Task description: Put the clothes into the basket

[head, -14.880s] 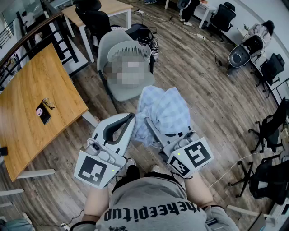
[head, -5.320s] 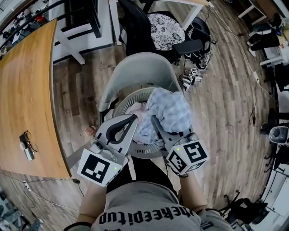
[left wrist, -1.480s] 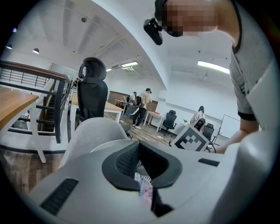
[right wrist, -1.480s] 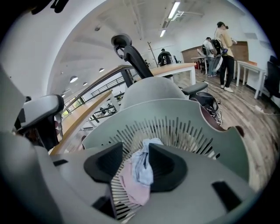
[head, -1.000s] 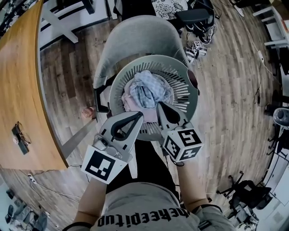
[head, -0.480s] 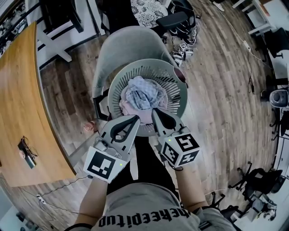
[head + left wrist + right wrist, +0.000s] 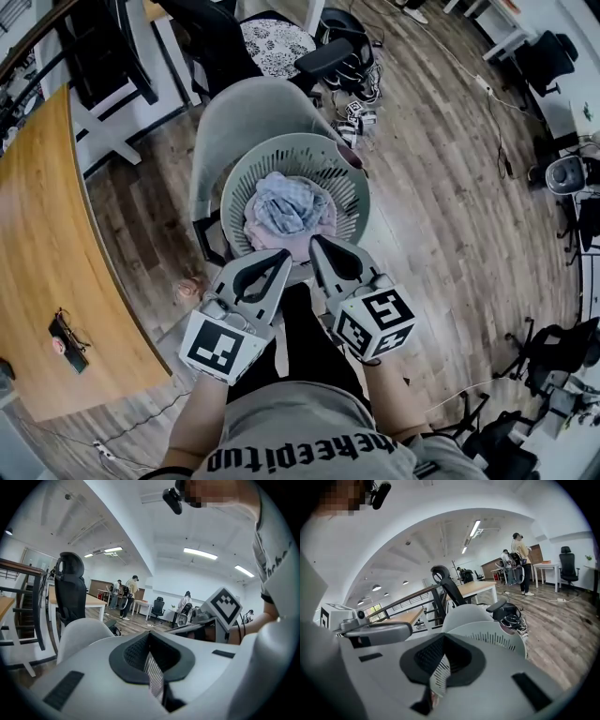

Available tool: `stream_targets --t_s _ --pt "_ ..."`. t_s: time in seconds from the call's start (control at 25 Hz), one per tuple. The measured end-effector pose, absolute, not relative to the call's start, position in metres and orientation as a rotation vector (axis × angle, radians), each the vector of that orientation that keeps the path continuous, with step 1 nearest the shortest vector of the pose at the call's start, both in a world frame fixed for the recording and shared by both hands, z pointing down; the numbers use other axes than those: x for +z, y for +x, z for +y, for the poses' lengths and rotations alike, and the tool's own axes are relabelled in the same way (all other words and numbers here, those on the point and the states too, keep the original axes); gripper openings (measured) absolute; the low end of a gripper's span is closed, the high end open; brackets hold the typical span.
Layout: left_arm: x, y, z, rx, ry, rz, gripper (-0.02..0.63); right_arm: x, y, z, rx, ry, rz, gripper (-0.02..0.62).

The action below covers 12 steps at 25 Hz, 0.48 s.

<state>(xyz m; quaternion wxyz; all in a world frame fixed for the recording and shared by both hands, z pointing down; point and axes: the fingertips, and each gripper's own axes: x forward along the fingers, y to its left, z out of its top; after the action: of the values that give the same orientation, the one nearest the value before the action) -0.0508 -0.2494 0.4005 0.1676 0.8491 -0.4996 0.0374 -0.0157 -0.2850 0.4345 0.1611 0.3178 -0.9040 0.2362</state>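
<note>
A round grey slatted basket [image 7: 352, 192] stands on the seat of a grey shell chair [image 7: 246, 112]. Inside it lies a crumpled pale blue checked garment [image 7: 286, 204] on top of a pinkish one [image 7: 281, 246]. My left gripper [image 7: 285, 256] and right gripper [image 7: 314, 244] hover side by side at the basket's near rim, both shut and holding nothing. In the left gripper view my left gripper [image 7: 150, 635] has its jaws together. The right gripper view shows my right gripper [image 7: 440, 644] the same way, with the basket [image 7: 494, 637] just beyond it.
A wooden table [image 7: 47, 234] runs along the left, with a phone and glasses [image 7: 67, 339] on it. A black office chair [image 7: 277, 42] and a bag with cables [image 7: 352, 66] lie behind the grey chair. Several people stand far back [image 7: 518, 564].
Both grippers have drawn back from the basket and risen, still shut and holding nothing. The clothes stay in the basket.
</note>
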Motion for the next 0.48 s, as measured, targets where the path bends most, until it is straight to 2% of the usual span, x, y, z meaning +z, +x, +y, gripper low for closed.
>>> stream_targets --t_s 0.48 --pt "0.363 -0.044 -0.235 0.087 2.541 -1.380 0.015 0.375 -0.016 -0.254 0.634 0.962 -2.704 0.011"
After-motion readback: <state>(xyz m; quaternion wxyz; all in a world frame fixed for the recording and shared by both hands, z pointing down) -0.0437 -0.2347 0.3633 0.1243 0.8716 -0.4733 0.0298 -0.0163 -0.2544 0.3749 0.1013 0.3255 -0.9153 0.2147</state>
